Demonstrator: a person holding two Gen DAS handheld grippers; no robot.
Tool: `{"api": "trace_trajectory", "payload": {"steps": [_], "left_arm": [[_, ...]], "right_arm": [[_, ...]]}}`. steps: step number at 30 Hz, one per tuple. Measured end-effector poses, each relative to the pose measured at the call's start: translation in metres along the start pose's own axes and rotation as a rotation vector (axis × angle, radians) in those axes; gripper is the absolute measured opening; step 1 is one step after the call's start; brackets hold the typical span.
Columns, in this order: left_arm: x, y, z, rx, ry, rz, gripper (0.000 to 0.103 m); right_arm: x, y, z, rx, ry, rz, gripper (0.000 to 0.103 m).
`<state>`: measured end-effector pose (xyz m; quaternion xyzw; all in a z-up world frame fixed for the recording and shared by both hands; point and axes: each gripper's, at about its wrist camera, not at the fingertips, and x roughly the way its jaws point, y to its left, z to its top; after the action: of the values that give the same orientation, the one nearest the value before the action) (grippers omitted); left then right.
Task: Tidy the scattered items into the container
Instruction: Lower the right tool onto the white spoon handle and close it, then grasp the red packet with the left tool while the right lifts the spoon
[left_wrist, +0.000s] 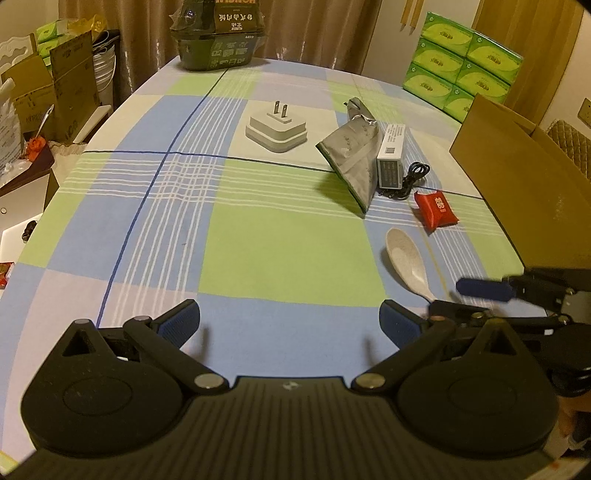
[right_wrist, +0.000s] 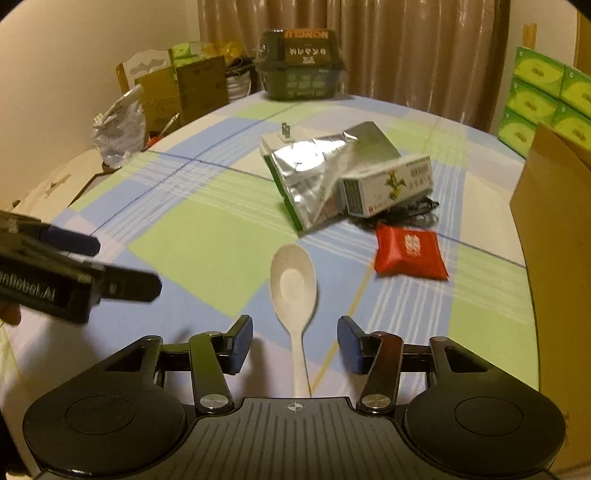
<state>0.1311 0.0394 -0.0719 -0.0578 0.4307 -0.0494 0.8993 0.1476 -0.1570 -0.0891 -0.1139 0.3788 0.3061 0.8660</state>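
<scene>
A person is holding a claw in each hand above a checked-cloth surface. The right claw is hovering with its fingers apart on either side of the handle of a white spoon, not pressing on it. The left claw is standing wide apart and empty over bare cloth. A brown cardboard box, likely the container, is standing at the right edge. To grip well, the right claw is needing to sink lower, stay centred on the thin handle, then squeeze firmly, since the smooth spoon is likely to slip or pivot.
</scene>
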Motion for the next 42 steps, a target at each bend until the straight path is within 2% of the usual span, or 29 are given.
{"api": "trace_trajectory", "payload": {"steps": [13, 14, 15, 23, 30, 36, 38, 42], "left_arm": [[0.010, 0.010, 0.003, -0.004, 0.004, 0.019, 0.101], [0.011, 0.010, 0.004, -0.003, 0.003, 0.019, 0.101], [0.012, 0.010, 0.005, -0.001, 0.003, 0.020, 0.102], [0.021, 0.002, 0.019, 0.075, -0.016, 0.005, 0.102], [0.034, -0.029, 0.041, 0.213, -0.057, -0.067, 0.102], [0.055, -0.076, 0.059, 0.441, -0.078, -0.204, 0.100], [0.064, -0.095, 0.064, 0.540, -0.071, -0.240, 0.096], [0.082, -0.126, 0.069, 0.668, -0.057, -0.298, 0.087]], "right_arm": [[0.033, -0.003, 0.012, -0.030, -0.020, 0.006, 0.048], [0.033, -0.004, 0.012, -0.028, -0.019, 0.005, 0.036], [0.033, -0.004, 0.013, -0.022, -0.021, 0.006, 0.029], [0.014, -0.018, 0.010, 0.012, -0.048, -0.065, 0.029], [-0.008, -0.052, -0.002, 0.118, -0.032, -0.182, 0.029], [-0.028, -0.065, -0.025, 0.154, -0.012, -0.217, 0.029], [-0.034, -0.068, -0.030, 0.169, -0.013, -0.224, 0.029], [-0.042, -0.071, -0.036, 0.186, -0.017, -0.227, 0.029]]}}
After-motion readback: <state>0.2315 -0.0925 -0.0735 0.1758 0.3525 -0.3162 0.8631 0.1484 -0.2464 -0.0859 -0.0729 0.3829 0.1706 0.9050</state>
